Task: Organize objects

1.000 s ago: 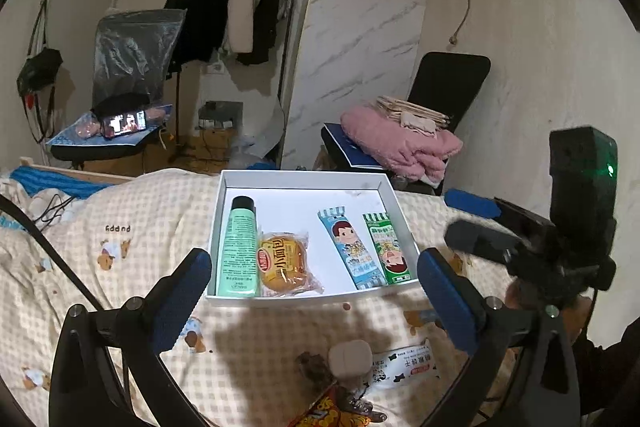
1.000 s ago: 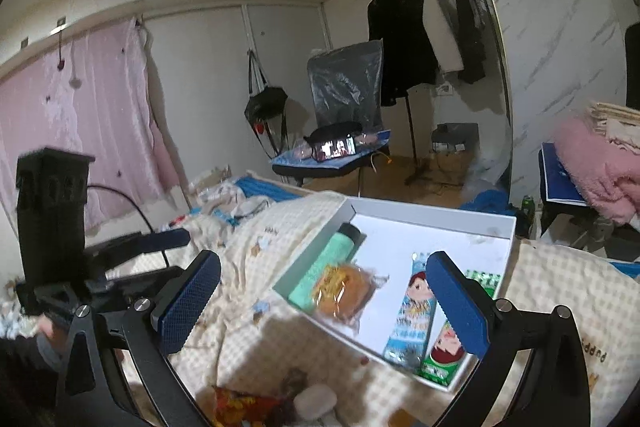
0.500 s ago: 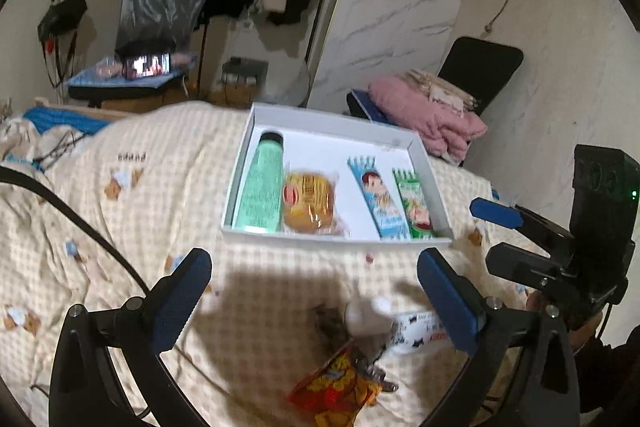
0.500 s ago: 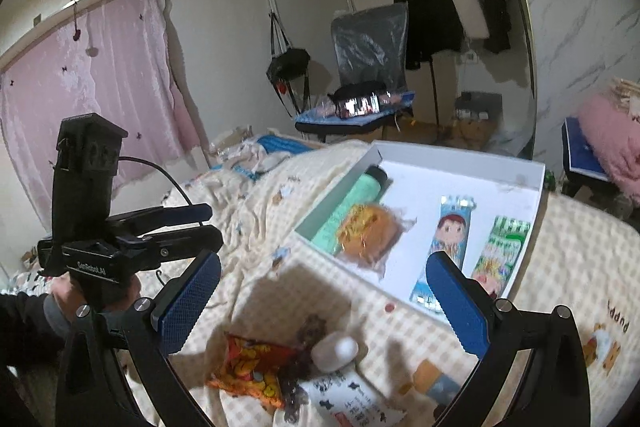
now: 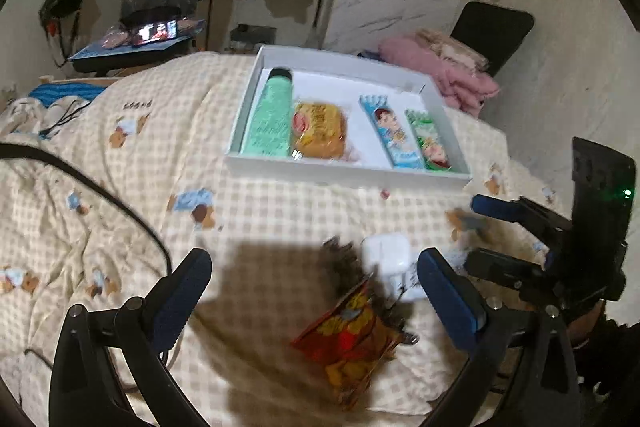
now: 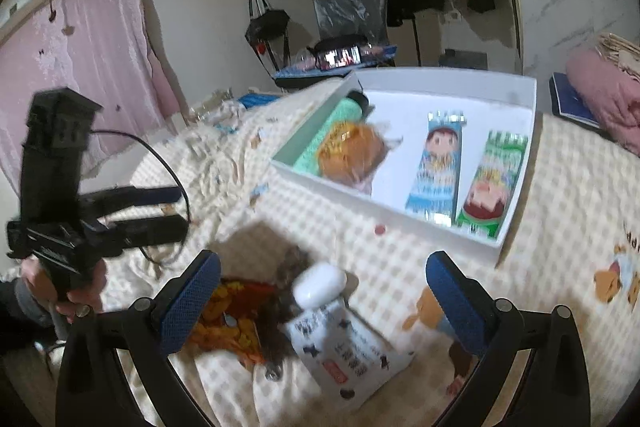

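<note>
A white box (image 5: 344,174) (image 6: 440,81) lies on the checked blanket, holding a green bottle (image 5: 270,123) (image 6: 332,131), an orange bun packet (image 5: 320,129) (image 6: 352,151), a blue candy packet (image 5: 390,133) (image 6: 438,167) and a green one (image 5: 428,141) (image 6: 492,179). In front of it lie an orange snack bag (image 5: 352,339) (image 6: 228,315), a white earbud case (image 5: 386,253) (image 6: 320,283), a dark furry item (image 5: 344,259) (image 6: 292,263) and a white printed pouch (image 6: 344,347). My left gripper (image 5: 316,295) (image 6: 176,209) hangs open above them, left of the pile. My right gripper (image 6: 322,303) (image 5: 480,233) hovers open to the right.
A black cable (image 5: 100,187) trails over the blanket at the left. Beyond the bed stand a chair with a lit phone (image 5: 156,27), a chair with pink blankets (image 5: 440,67) and a clothes rack. A hand (image 6: 60,291) holds the left gripper's handle.
Both grippers have tipped down and come closer to the loose pile, so the box sits higher in both views. Their fingers stay open and nothing has been picked up.
</note>
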The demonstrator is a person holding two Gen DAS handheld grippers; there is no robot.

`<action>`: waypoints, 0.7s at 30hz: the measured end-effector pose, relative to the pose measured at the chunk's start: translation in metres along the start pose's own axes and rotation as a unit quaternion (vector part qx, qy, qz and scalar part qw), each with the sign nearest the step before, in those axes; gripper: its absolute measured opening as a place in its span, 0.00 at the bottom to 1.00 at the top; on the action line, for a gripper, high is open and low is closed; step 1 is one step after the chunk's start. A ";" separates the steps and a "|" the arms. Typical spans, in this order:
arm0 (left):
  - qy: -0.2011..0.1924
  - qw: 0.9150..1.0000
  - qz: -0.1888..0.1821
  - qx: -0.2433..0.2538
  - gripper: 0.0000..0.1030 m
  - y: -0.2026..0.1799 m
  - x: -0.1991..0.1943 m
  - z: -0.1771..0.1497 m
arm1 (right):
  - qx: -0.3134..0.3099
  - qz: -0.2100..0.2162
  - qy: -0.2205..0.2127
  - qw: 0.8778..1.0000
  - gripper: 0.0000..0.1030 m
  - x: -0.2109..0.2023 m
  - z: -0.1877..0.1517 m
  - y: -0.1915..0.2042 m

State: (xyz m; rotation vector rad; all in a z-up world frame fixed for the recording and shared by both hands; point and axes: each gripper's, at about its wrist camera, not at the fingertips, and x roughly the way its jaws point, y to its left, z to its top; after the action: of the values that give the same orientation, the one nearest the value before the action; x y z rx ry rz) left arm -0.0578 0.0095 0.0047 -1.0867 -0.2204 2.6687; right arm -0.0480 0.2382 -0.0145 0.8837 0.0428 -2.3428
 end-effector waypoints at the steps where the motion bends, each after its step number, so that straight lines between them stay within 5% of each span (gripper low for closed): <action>1: 0.003 1.000 0.005 -0.004 1.00 0.000 0.002 -0.006 | -0.003 -0.001 0.006 1.000 1.00 0.001 -0.005 0.001; 21: 0.009 0.999 -0.017 -0.033 1.00 0.008 0.015 -0.031 | -0.013 0.008 -0.056 0.998 1.00 0.007 -0.052 -0.001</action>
State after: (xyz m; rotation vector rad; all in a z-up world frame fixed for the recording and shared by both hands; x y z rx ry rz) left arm -0.0478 0.0071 -0.0291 -1.1167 -0.3242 2.6367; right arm -0.0217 0.2475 -0.0590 0.7367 0.0197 -2.3683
